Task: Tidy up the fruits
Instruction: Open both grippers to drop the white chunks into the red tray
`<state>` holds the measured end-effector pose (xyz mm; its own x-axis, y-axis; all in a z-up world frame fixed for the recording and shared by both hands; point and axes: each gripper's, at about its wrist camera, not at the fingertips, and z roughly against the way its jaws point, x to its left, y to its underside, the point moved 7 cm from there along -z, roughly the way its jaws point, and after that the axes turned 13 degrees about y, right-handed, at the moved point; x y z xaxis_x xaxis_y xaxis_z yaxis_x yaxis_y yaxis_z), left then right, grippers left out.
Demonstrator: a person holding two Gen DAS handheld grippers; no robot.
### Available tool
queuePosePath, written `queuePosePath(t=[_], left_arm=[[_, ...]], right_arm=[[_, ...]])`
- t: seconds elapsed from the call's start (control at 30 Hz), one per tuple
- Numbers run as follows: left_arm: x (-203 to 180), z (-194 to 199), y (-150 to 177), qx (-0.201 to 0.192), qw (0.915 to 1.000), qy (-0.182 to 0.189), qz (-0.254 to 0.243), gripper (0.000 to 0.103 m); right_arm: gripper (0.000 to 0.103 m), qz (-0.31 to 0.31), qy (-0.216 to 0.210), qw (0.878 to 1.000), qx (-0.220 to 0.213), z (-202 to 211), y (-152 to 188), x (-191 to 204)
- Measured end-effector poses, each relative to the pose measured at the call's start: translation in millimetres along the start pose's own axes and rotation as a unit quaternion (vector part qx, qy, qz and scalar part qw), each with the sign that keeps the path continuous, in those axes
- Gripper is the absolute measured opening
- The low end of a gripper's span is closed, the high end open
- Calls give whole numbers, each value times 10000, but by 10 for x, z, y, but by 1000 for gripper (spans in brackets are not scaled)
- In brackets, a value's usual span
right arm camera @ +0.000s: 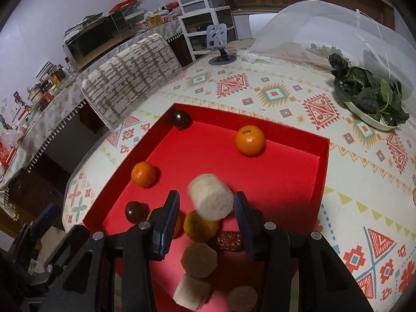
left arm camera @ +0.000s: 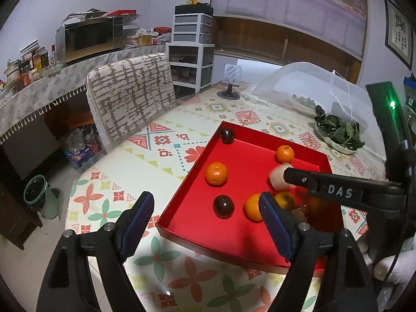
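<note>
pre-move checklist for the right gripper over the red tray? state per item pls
1. Right gripper open: ok, jaws apart.
2. Pale cake gripped: not ok, it sits blurred between the fingers with gaps on both sides; falling or resting, cannot tell.
3. Landing spot in red tray: cannot tell, an orange and brown pieces lie right beneath.
4. Left gripper clear of the drop: ok, open, hovering at the tray's near corner.
5. Other fruit inside tray: ok, far orange, left orange, two dark fruits all within the walls.
</note>
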<state>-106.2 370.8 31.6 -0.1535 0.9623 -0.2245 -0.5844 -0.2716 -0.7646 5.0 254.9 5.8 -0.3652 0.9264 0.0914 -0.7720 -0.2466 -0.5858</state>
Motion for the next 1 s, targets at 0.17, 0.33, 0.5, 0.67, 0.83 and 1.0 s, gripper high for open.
queuePosePath(t=[0.17, 0.33, 0.5, 0.67, 0.83, 1.0], left_arm=[[-17, 20, -5, -24, 10000, -9, -44, 82], [-74, 64, -16, -67, 9999, -28, -103, 82], [-185, 112, -25, -108, 9997, -60, -225, 82], [-330, 137, -25, -111, 9991, -80, -403, 82], [-535, 138, -21, -78, 9981, -69, -604, 82], [-780, 129, -13, -48, 9965, -27, -831, 82]], right_arm=[[51, 40, 25, 10000, -71, 67, -19, 30], [51, 7, -26, 9999, -103, 134, -6, 25], [52, -28, -35, 9998, -185, 228, 13, -31], [54, -113, -32, 9996, -261, 311, 45, -157], [56, -328, -41, 9990, -308, 378, 102, -398], [56, -558, -17, 9979, -336, 439, 166, -707]])
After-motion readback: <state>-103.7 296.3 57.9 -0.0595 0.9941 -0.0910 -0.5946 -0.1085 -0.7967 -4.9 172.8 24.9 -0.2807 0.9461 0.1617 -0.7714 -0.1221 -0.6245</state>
